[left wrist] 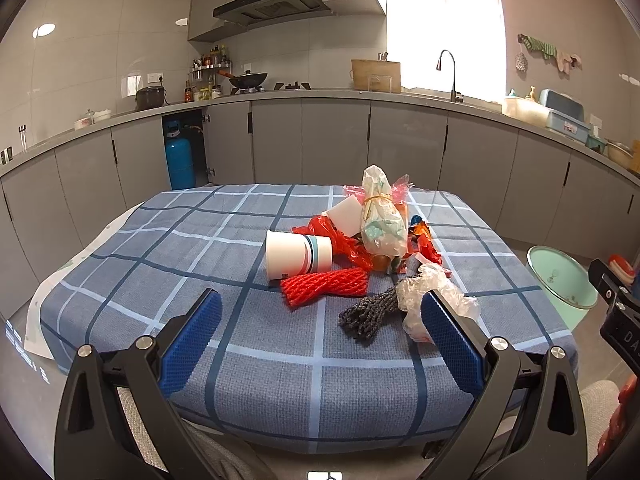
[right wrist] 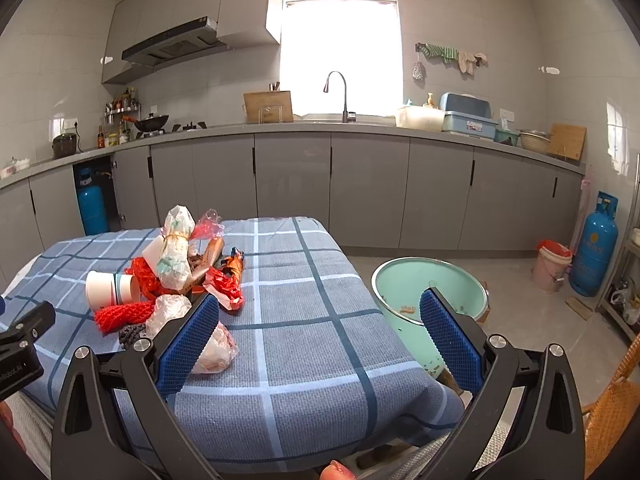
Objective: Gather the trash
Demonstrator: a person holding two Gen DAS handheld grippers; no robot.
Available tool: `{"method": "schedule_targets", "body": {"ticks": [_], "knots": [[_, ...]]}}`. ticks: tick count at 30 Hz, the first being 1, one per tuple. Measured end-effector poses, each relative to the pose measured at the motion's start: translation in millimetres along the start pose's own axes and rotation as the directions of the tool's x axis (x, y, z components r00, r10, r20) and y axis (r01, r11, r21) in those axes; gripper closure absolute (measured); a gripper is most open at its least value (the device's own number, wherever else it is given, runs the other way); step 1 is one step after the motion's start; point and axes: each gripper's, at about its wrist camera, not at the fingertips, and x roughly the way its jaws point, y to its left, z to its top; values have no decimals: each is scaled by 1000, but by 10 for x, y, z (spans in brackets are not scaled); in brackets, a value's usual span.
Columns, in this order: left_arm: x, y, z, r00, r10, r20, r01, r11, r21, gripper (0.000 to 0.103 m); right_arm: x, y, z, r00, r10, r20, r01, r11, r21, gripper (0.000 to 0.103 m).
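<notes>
Blue checked cloth (left wrist: 240,240) is holding a trash pile (left wrist: 360,240); 2 grippers, left (left wrist: 320,320) and right (right wrist: 320,320), are hovering spread, empty, a green bin (right wrist: 400,280) waiting beside.

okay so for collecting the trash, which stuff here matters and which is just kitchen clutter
Part of the job: paper cup, red foam net, grey net, clear plastic bag, red wrappers, green bin.

Just lying about: wok, faucet, gas cylinder.
</notes>
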Motion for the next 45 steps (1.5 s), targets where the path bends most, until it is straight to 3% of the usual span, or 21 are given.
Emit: {"method": "schedule_targets", "body": {"ticks": [5,10,14,18,24,27,35,36,38,41,45], "knots": [[67,10,-11,1000,-1,-17,1,1000,5,5,26,18,11,1000,16,17,-16,1000,-7,4],[197,113,-18,999,-4,-41,4,1000,-13,5,103,71,-5,996,83,41,-82,996,-25,4],[362,281,-81,995,-86,-42,82,994,-75,5,262,179,-58,995,101,-13,-102,993,-57,4],[606,296,-133,995,-28,-94,24,999,-49,5,489,315,-159,986,135,-93,-142,987,-78,4],[954,204,-213,992,-5,-124,8,1000,29,5,808,496,-300,962,220,-162,-234,970,-72,4],[1073,126,-229,992,-15,-124,23,998,59,5,982,589,-334,934,299,-194,-315,947,-60,4],[1309,-29,-285,992,-27,-123,42,992,117,6,1364,746,-437,890,361,-278,-388,920,-47,6],[1339,-25,-289,991,-34,-130,49,992,115,6,1416,742,-453,879,378,-291,-403,915,-29,8],[1404,-22,-298,988,-52,-144,68,991,114,7,1508,728,-484,847,423,-321,-442,897,17,34],[1444,-52,-302,988,-62,-142,81,988,129,12,1580,756,-516,798,493,-347,-507,860,58,60],[1460,-137,-304,988,-70,-137,92,983,158,14,1585,757,-514,795,497,-349,-514,856,49,76]]}}
